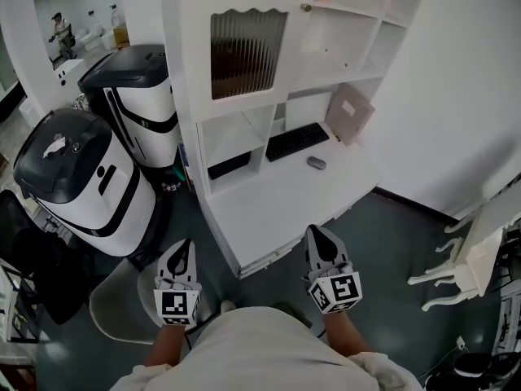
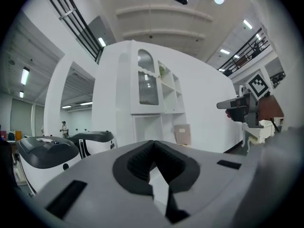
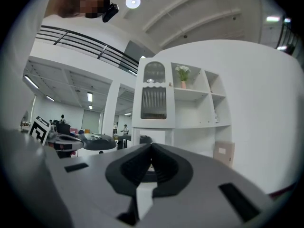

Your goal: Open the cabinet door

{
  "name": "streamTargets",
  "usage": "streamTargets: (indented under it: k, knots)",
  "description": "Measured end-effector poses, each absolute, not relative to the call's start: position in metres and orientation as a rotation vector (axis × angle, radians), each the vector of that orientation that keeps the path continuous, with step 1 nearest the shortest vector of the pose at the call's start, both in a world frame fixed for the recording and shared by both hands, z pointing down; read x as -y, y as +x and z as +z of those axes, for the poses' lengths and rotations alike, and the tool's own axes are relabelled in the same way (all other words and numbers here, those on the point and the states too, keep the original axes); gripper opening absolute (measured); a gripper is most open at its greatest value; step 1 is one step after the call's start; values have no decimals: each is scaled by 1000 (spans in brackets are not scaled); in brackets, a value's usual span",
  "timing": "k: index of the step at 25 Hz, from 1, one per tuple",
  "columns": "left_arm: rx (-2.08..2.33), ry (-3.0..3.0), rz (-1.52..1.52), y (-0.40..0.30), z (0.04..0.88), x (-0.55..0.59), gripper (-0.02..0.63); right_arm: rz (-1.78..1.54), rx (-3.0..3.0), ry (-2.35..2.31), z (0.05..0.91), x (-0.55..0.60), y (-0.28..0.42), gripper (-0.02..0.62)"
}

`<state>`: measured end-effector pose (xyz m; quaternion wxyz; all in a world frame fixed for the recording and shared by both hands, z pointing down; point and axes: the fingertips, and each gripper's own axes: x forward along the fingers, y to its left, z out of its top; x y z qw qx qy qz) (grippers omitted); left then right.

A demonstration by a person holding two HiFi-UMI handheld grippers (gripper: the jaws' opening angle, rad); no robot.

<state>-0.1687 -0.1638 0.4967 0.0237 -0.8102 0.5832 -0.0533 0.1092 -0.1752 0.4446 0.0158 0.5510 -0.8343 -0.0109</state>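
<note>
Left tongs (image 1: 182, 247) and right tongs (image 1: 317, 235) are both closed and empty. The cabinet door (image 1: 248, 51) is well ahead, so open the right tongs and approach its knob (image 1: 306, 7) squarely.

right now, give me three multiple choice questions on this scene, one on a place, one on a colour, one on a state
1. Where is the mouse?
A. on the top shelf
B. on the desk, beside the keyboard
C. on the floor

2. What colour is the keyboard?
A. white
B. red
C. black

3. How is the ribbed door?
A. closed
B. swung wide open
C. taken off

Answers:
1 B: it lies on the desk, just right of the keyboard.
2 C: it shows black against the white desk.
3 A: it sits flush in its frame.
</note>
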Motion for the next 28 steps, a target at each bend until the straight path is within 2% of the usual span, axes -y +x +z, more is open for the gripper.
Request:
streamTargets:
  k: [7,10,14,28]
  knots:
    - [-1844,-2490,-152,-171,496,171,0,-33,2614,1715,443,182,118,7]
    - [-1862,-2484,-146,-164,495,168,0,-43,2644,1708,430,184,130,109]
    - [-1905,-2471,-151,-165,499,168,0,-60,2660,1725,414,186,144,155]
    - [-1931,-2433,-143,-154,492,169,0,-269,2646,1717,359,231,173,147]
